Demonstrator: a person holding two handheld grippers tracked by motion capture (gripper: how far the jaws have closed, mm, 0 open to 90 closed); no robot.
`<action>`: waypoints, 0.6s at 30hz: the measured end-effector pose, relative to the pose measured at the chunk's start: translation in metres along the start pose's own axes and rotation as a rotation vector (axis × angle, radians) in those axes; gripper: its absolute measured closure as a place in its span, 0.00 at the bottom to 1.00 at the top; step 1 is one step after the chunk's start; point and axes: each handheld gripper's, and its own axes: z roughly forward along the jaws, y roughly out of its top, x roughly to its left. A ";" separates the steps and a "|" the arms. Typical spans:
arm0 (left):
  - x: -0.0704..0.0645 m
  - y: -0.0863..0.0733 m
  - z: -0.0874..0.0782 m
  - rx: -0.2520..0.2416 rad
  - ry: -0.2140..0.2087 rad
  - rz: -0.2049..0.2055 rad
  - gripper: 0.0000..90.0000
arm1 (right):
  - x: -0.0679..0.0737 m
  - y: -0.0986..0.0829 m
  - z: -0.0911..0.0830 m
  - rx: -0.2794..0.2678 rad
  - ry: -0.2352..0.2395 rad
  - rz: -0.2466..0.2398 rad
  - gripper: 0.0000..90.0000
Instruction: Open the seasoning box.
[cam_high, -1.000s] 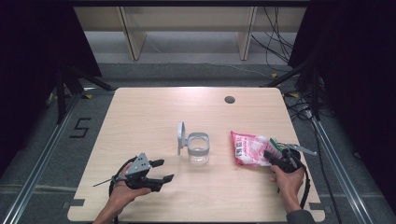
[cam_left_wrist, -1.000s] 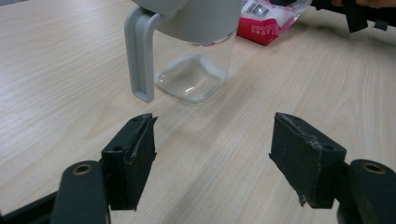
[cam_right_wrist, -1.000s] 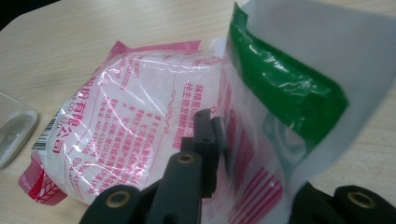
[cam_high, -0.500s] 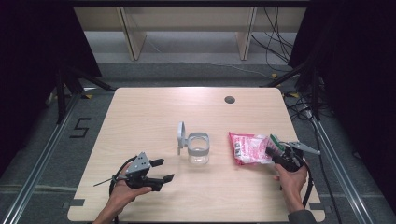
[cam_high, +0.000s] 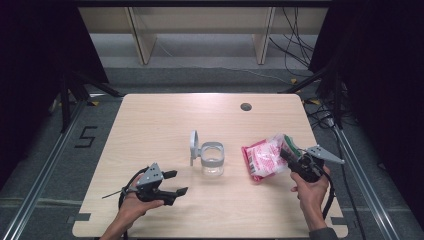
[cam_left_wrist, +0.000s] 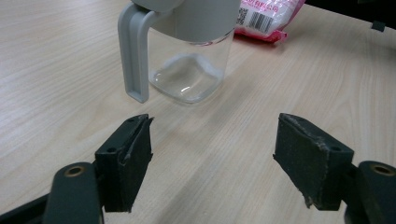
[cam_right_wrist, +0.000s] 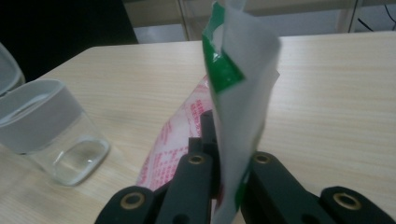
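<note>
A light wooden table (cam_high: 150, 130) is seen from above, with a person's two forearms coming in from the near edge, each hand holding a two-jaw gripper.

The right gripper (cam_high: 289, 156) sits at the table's right side. Its jaws are clamped on the edge of a snack packet (cam_high: 262, 157), a crinkled plastic bag printed in pink and white with a green strip at the pinched end. In the right gripper view the packet (cam_right_wrist: 238, 93) stands up between the closed black jaws, its green and white edge rising straight out of them while the pink printed body trails down toward the tabletop. From the high view, the packet lies right of the table's centre, its far end resting on the wood.

Just left of the packet, near the middle of the table, stands a clear container (cam_high: 212, 160) with a grey collar and a grey lid (cam_high: 193, 146) flipped open and standing upright at its left side. It appears empty.

The left gripper (cam_high: 175, 182) rests low over the near left part of the table, well apart from the container. Its jaws are spread wide with nothing between them. In the left gripper view the container (cam_left_wrist: 191, 60) stands ahead of the jaws, upright on the wood.
</note>
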 end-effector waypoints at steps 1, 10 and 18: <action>-0.001 0.001 0.000 -0.007 0.002 -0.009 0.30 | 0.003 0.002 -0.001 0.007 0.000 0.001 1.00; -0.007 0.003 0.002 -0.012 -0.018 0.004 0.30 | 0.024 0.015 -0.004 -0.004 0.022 -0.098 1.00; -0.014 0.006 0.001 -0.018 -0.027 0.013 0.30 | 0.030 0.027 -0.010 0.001 0.036 -0.117 1.00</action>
